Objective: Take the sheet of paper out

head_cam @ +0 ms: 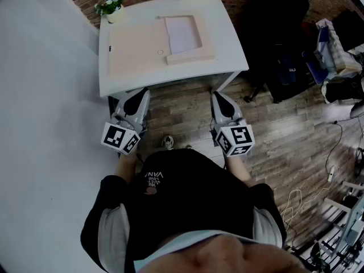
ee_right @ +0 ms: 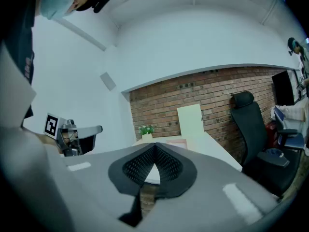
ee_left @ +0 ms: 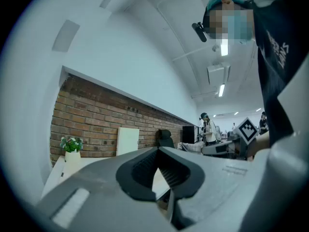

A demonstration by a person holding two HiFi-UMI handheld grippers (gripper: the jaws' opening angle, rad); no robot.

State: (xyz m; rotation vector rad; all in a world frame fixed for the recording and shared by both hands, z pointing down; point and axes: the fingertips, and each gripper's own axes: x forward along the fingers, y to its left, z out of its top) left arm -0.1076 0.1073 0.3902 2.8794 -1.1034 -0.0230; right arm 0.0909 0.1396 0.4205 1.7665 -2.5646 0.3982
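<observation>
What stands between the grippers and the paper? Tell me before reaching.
Nothing visible. The left gripper and right gripper are shut and empty, short of the table's near edge. The paper lies uncovered in the tray; only bare tabletop and the tray's near rim lie between. The plant stands aside.

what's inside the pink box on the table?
The pink box holds a white sheet of paper, lying flat in its right compartment. Anything beneath the sheet is covered.

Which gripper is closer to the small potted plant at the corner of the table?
Left. The left gripper is at the near edge of the table, on the same side as the potted plant. The right gripper is at that edge too, but farther across.
</observation>
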